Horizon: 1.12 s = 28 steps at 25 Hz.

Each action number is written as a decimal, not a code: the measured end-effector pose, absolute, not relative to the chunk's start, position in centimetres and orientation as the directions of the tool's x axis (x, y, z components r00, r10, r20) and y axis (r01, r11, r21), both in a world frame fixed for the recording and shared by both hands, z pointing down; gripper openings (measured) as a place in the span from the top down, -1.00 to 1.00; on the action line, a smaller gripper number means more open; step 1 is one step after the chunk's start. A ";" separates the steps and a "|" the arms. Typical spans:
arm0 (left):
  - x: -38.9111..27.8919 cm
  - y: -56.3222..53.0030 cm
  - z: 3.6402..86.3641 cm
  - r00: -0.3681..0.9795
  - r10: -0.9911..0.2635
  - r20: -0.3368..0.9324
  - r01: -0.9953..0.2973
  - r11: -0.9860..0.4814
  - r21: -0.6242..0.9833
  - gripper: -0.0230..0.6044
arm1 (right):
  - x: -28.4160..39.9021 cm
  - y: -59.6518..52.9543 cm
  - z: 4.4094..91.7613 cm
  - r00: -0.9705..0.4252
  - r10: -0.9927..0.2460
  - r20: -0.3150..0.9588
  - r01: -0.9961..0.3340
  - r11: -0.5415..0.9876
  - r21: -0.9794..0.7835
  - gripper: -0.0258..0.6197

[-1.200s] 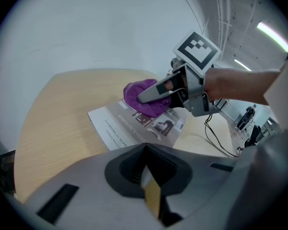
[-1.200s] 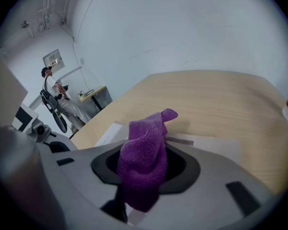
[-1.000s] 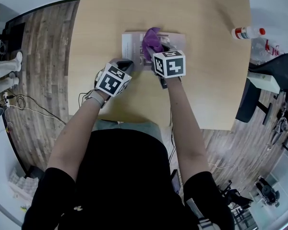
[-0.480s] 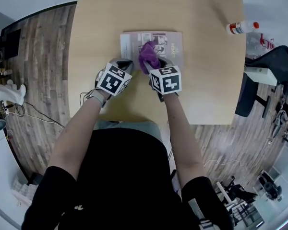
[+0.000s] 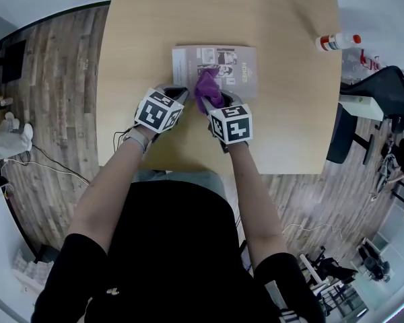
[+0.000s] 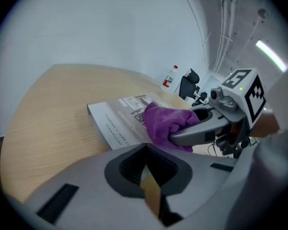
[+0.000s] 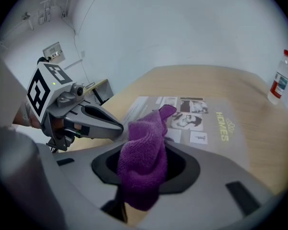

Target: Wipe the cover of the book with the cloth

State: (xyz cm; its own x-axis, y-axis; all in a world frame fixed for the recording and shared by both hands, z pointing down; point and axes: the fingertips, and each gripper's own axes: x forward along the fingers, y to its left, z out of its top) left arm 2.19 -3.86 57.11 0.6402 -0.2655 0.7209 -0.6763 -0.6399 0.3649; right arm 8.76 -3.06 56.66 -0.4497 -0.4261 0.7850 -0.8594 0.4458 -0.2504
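A grey book (image 5: 215,64) with photos and pale lettering on its cover lies flat on the wooden table (image 5: 283,106). My right gripper (image 5: 213,100) is shut on a purple cloth (image 5: 207,90) that rests on the book's near edge. The right gripper view shows the cloth (image 7: 145,152) bunched between the jaws, with the cover (image 7: 201,119) beyond it. My left gripper (image 5: 178,93) is shut with nothing in it and presses at the book's near left corner. In the left gripper view the book (image 6: 120,119) and cloth (image 6: 165,123) lie just ahead.
A clear bottle with a red cap (image 5: 337,42) lies near the table's far right edge. A dark chair (image 5: 370,99) stands off the right side. The bottle (image 7: 280,83) also shows in the right gripper view.
My right gripper has drawn the cloth toward me, from the middle of the cover to its near edge. The left gripper has stayed in place.
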 end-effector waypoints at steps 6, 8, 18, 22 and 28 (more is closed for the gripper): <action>1.4 -2.9 57.1 0.620 -0.282 0.732 -0.665 -0.684 0.300 0.86 | 8.3 -2.4 56.7 -0.448 -0.402 0.799 -0.857 0.449 -0.254 0.42; 1.3 -2.8 57.0 0.625 -0.293 0.724 -0.668 -0.680 0.302 0.86 | 8.0 -2.1 56.7 -0.449 -0.389 0.805 -0.853 0.454 -0.257 0.42; 1.2 -2.9 57.1 0.676 -0.272 0.685 -0.663 -0.630 0.404 0.86 | 5.8 -3.1 56.7 -0.474 -0.328 0.817 -0.835 0.462 -0.299 0.42; 1.2 -2.8 57.1 0.684 -0.273 0.676 -0.655 -0.638 0.405 0.86 | 5.4 -4.9 56.7 -0.484 -0.328 0.812 -0.838 0.441 -0.321 0.42; 1.3 -2.9 57.0 0.696 -0.261 0.669 -0.644 -0.639 0.421 0.86 | 5.1 -8.5 56.6 -0.484 -0.346 0.803 -0.842 0.433 -0.321 0.43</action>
State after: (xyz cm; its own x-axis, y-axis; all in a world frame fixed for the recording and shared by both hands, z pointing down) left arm 1.29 -2.86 57.02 0.6959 -0.2609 0.6690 -0.6442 -0.6386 0.4210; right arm 5.05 -8.53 56.64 -0.4845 -0.3462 0.8034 -0.8423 0.4327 -0.3215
